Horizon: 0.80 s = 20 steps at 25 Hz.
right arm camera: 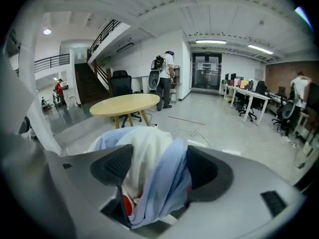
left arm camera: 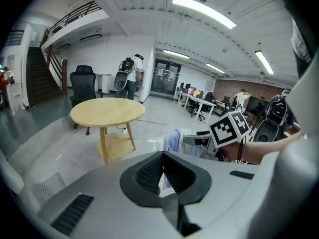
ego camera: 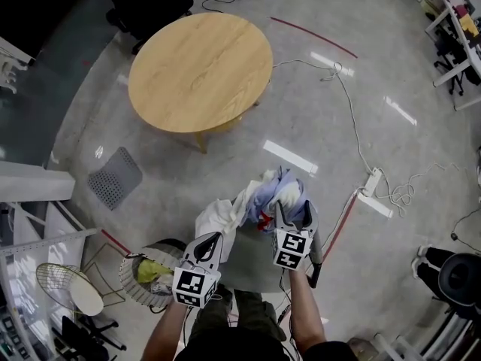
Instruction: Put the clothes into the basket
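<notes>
lots of open floor [ego camera: 323,111] is left between the round table [ego camera: 201,70] and the person. the clothes [ego camera: 263,194] are held up above the floor, just right of the basket [ego camera: 128,265], not in it. the left gripper [ego camera: 216,239] is clenched on their white edge. the right gripper [ego camera: 293,210] is released, jaws wide with the bundle between them. something yellow-green is seen in the basket.

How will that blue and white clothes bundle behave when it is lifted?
Probably floppy: the clothes bundle sags in folds between the right gripper's wide jaws. It is likely light for its bulk. Loose ends such as the white cloth may trail or snag on the basket rim.
</notes>
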Available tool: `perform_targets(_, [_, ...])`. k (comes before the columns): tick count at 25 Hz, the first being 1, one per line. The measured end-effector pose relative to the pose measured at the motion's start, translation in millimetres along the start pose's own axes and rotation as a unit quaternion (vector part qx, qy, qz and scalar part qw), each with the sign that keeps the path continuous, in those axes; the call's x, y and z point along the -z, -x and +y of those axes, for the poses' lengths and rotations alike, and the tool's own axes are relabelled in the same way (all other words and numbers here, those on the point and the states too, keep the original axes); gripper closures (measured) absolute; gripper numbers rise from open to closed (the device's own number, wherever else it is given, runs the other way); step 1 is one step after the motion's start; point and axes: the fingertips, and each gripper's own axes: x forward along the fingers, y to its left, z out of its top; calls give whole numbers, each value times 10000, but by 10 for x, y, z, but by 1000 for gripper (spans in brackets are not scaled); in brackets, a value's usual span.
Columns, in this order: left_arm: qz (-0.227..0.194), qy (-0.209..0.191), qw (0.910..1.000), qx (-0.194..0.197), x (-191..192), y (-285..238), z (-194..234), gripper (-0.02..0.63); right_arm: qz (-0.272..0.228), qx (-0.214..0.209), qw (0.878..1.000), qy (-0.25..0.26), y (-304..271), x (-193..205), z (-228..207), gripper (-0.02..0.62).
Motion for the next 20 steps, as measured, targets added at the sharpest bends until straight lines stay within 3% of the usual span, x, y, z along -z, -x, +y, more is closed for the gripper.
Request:
perform_targets(10, [-34,163,9998,-96,38,44,107,598,182,154,9994,260,3,98,-49,410])
perform_targets(20, [-98,134,9998,-132,53,210,92,598,190,-293,9988,-337,81,84,-115,535])
